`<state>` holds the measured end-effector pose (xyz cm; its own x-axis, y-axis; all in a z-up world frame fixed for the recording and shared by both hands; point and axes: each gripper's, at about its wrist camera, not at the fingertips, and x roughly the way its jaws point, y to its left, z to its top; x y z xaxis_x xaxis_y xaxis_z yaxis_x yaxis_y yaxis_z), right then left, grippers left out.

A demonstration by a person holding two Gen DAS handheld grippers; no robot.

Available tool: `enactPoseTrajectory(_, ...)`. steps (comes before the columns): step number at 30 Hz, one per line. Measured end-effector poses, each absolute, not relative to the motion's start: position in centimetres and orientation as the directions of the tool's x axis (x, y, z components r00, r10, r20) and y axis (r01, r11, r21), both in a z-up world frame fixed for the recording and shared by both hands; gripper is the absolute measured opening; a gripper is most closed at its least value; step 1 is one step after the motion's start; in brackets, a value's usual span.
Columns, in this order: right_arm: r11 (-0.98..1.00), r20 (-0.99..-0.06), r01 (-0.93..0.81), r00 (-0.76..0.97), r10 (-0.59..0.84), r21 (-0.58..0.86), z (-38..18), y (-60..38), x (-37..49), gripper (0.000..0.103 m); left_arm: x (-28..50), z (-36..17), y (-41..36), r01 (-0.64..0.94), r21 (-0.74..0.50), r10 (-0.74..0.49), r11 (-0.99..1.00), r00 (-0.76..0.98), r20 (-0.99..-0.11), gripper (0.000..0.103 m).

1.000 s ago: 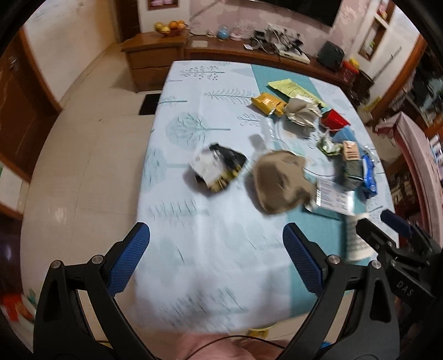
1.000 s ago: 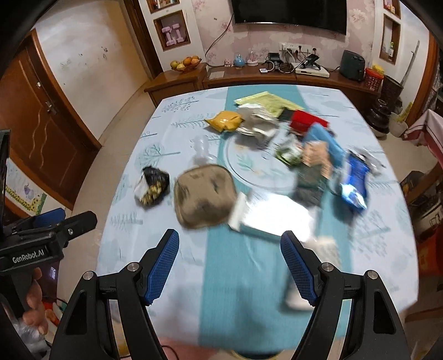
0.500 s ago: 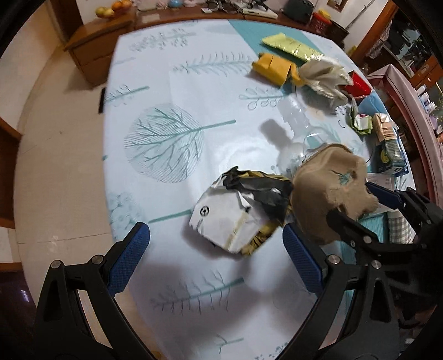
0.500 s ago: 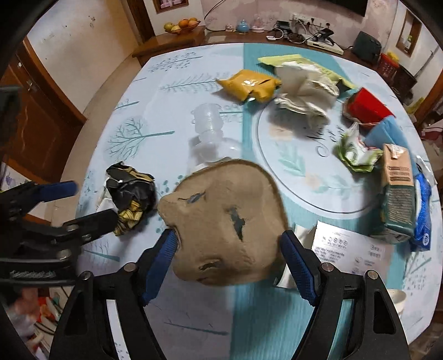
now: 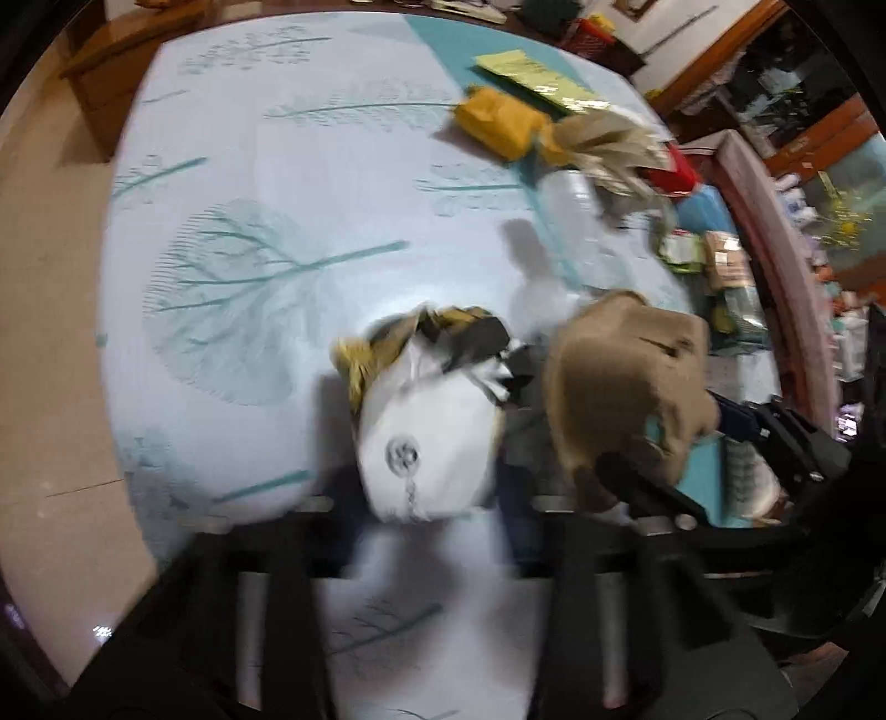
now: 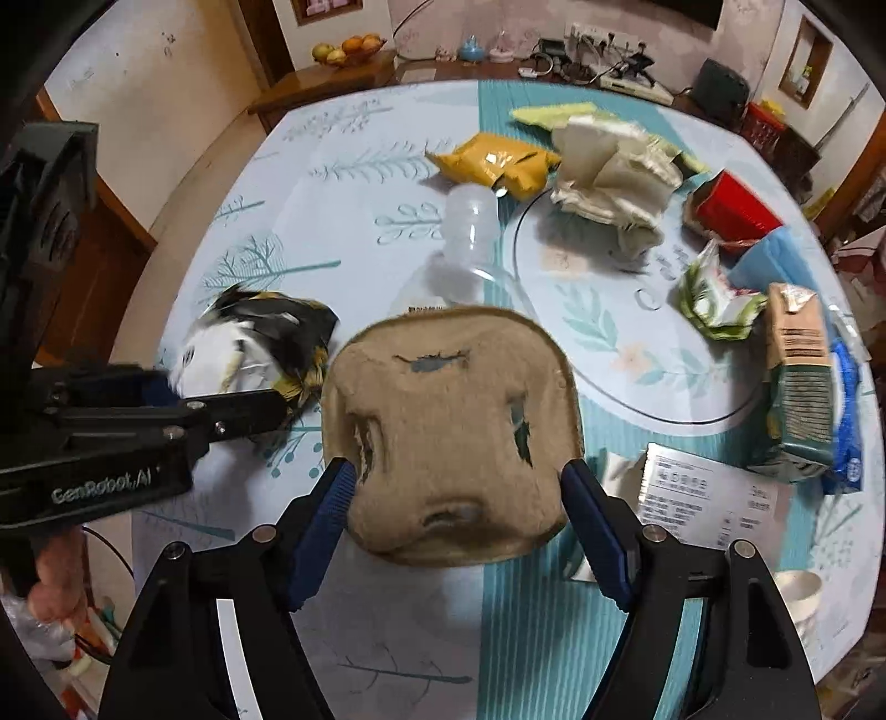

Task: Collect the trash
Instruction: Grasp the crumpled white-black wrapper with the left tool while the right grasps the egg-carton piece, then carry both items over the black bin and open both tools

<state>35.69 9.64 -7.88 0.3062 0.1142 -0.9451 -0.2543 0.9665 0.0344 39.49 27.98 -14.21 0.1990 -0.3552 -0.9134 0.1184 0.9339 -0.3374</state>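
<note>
Item: brown pulp tray [image 6: 451, 437], torn w/ holes, lying mid-counter between right gripper [image 6: 457, 518] fingers [image 6: 324, 518], which are spread wide, just at its sides. Crumpled black/white bag [image 5: 432, 410] sitting left of it, left gripper [image 5: 426, 515] closing round it; view blurred, grip can't be told. Counter [image 6: 354, 183]: pale tree-print cloth, teal stripe, carrying bottle [image 6: 470, 227], yellow pouch [image 6: 493, 160], red cup [image 6: 733, 207]. Room: wood sideboard [image 6: 332, 77] w/ fruit.

Beyond the table's [image 6: 354, 183] far edge a wooden sideboard [image 6: 343, 77] lines the pale wall [image 6: 166, 72], fruit bowl [image 6: 348, 49] on top; beige tiled floor [image 5: 50, 310] alongside.
</note>
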Motion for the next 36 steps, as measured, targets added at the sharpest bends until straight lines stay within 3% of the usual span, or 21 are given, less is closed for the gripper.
enactPoseTrajectory(8,0.975,-0.933,-0.209,0.329,0.145,0.078,-3.4,8.4,32.9,0.075,36.6,-11.7,26.6,0.149,-0.319,-0.347,0.936,0.241,-0.906,0.021)
enactPoseTrajectory(19,0.973,-0.911,-0.196,0.368,0.187,0.121,4.0,3.2,25.0,0.075,30.4,-5.6,23.4,0.239,-0.391,-0.448,0.889,0.278,-0.85,0.021)
enactPoseTrajectory(28,0.961,-0.867,-0.205,0.426,0.257,0.184,7.1,-4.8,18.4,0.075,24.9,-0.4,16.3,0.306,-0.355,-0.451,0.883,0.348,-0.822,0.021)
enactPoseTrajectory(36,0.915,-0.81,-0.329,0.454,0.371,0.234,8.1,-14.7,13.1,0.075,17.4,1.1,7.4,0.232,-0.313,-0.385,0.921,0.423,-0.82,0.021)
